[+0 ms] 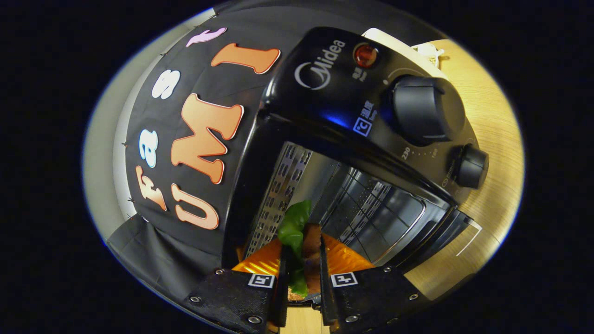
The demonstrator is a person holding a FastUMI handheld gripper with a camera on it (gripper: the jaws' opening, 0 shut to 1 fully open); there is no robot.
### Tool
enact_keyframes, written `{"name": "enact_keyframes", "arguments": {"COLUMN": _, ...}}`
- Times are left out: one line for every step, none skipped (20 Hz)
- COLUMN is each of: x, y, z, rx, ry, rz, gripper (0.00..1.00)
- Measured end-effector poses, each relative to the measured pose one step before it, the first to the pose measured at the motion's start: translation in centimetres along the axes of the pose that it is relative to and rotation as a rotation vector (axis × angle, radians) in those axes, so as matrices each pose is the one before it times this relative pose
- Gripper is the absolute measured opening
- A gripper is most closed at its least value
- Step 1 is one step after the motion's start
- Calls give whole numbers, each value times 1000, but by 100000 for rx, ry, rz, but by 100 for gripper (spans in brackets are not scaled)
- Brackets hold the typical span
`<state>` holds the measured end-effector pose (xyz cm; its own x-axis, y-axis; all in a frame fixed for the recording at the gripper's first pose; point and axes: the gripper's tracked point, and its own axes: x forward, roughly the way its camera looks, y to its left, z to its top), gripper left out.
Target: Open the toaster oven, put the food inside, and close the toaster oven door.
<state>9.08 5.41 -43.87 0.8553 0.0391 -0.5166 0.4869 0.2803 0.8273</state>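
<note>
Gripper view, tilted: the black toaster oven (362,106) with its two round black control knobs (424,111) stands open on the pale wooden table (492,139), its metal-walled cavity (352,204) facing the fingers so that food can be carried straight in. The gripper (301,278) is closed to a narrow gap, both black fingers (281,283) pressing on the food (297,232), a green leafy and brown piece that juts ahead at the oven mouth above an orange tray (345,260). Judged from this, insertion is under way and the door remains to be shut.
</note>
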Motion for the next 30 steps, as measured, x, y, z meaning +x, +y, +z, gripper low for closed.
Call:
{"name": "enact_keyframes", "arguments": {"x": 446, "y": -58, "z": 180, "rx": -1047, "ry": -1507, "rz": -251, "gripper": 30}}
{"name": "enact_keyframes", "arguments": {"x": 257, "y": -165, "z": 55, "rx": -2400, "ry": -2257, "rz": -673, "gripper": 30}}
{"name": "enact_keyframes", "arguments": {"x": 182, "y": -127, "z": 142, "rx": -3672, "ry": -1763, "rz": -517, "gripper": 31}}
{"name": "enact_keyframes", "arguments": {"x": 101, "y": -150, "z": -287, "rx": -2946, "ry": 12, "rz": -1389, "gripper": 32}}
{"name": "enact_keyframes", "arguments": {"x": -211, "y": -623, "z": -313, "rx": -1737, "ry": 1845, "rz": -4582, "gripper": 35}}
{"name": "enact_keyframes", "arguments": {"x": -334, "y": -541, "z": -240, "rx": -3530, "ry": 1463, "rz": -3416, "gripper": 39}}
{"name": "enact_keyframes", "arguments": {"x": 235, "y": -27, "z": -40, "rx": -5035, "ry": 542, "rz": -1667, "gripper": 45}}
{"name": "enact_keyframes", "arguments": {"x": -880, "y": -311, "z": 530, "rx": -8253, "ry": -789, "rz": -3521, "gripper": 46}}
{"name": "enact_keyframes", "arguments": {"x": -410, "y": -641, "z": 527, "rx": -9167, "ry": -1584, "rz": -3805, "gripper": 55}}
{"name": "enact_keyframes", "arguments": {"x": -490, "y": -321, "z": 191, "rx": -8998, "ry": -1996, "rz": -2351, "gripper": 60}}
{"name": "enact_keyframes", "arguments": {"x": -486, "y": 321, "z": 532, "rx": -7112, "ry": -2573, "rz": 981, "gripper": 68}}
{"name": "enact_keyframes", "arguments": {"x": -773, "y": 496, "z": 527, "rx": -6104, "ry": -2065, "rz": 780, "gripper": 71}}
{"name": "enact_keyframes", "arguments": {"x": -727, "y": 93, "z": 330, "rx": -5145, "ry": -176, "rz": -595, "gripper": 77}}
{"name": "enact_keyframes", "arguments": {"x": -831, "y": 82, "z": 70, "rx": -4753, "ry": 757, "rz": 528, "gripper": 80}}
{"name": "enact_keyframes", "arguments": {"x": -786, "y": 209, "z": -39, "rx": -4233, "ry": 882, "rz": 739, "gripper": 82}}
{"name": "enact_keyframes", "arguments": {"x": -888, "y": 157, "z": -93, "rx": -4136, "ry": 1107, "rz": 1061, "gripper": 83}}
{"name": "enact_keyframes", "arguments": {"x": -991, "y": 17, "z": -187, "rx": -3930, "ry": 1646, "rz": 354, "gripper": 84}}
{"name": "enact_keyframes", "arguments": {"x": -927, "y": 56, "z": -378, "rx": -3352, "ry": 1793, "rz": 1088, "gripper": 85}}
{"name": "enact_keyframes", "arguments": {"x": -1016, "y": 178, "z": -262, "rx": -2784, "ry": 1326, "rz": 1394, "gripper": 86}}
{"name": "enact_keyframes", "arguments": {"x": -1083, "y": 184, "z": -482, "rx": -3417, "ry": 1504, "rz": 1561, "gripper": 87}}
{"name": "enact_keyframes", "arguments": {"x": -966, "y": 137, "z": -705, "rx": -3441, "ry": 1774, "rz": 1047, "gripper": 88}}
{"name": "enact_keyframes", "arguments": {"x": -828, "y": -74, "z": -937, "rx": -3210, "ry": 1993, "rz": 1010, "gripper": 89}}
{"name": "enact_keyframes", "arguments": {"x": -894, "y": 75, "z": -962, "rx": -2386, "ry": 2109, "rz": 1230, "gripper": 91}}
{"name": "enact_keyframes", "arguments": {"x": -752, "y": 136, "z": -978, "rx": -1782, "ry": 2484, "rz": 1687, "gripper": 92}}
{"name": "enact_keyframes", "arguments": {"x": -811, "y": 168, "z": -1118, "rx": -1280, "ry": 2881, "rz": 1703, "gripper": 92}}
{"name": "enact_keyframes", "arguments": {"x": -660, "y": 92, "z": -1008, "rx": -1467, "ry": 2170, "rz": 1502, "gripper": 93}}
{"name": "enact_keyframes", "arguments": {"x": -654, "y": 22, "z": -735, "rx": -1780, "ry": 1522, "rz": 861, "gripper": 93}}
{"name": "enact_keyframes", "arguments": {"x": -600, "y": 6, "z": -859, "rx": -1803, "ry": 868, "rz": 304, "gripper": 93}}
{"name": "enact_keyframes", "arguments": {"x": -605, "y": 109, "z": -704, "rx": -1460, "ry": -131, "rz": -403, "gripper": 93}}
{"name": "enact_keyframes", "arguments": {"x": -493, "y": 423, "z": -1056, "rx": -1660, "ry": 1375, "rz": 1619, "gripper": 93}}
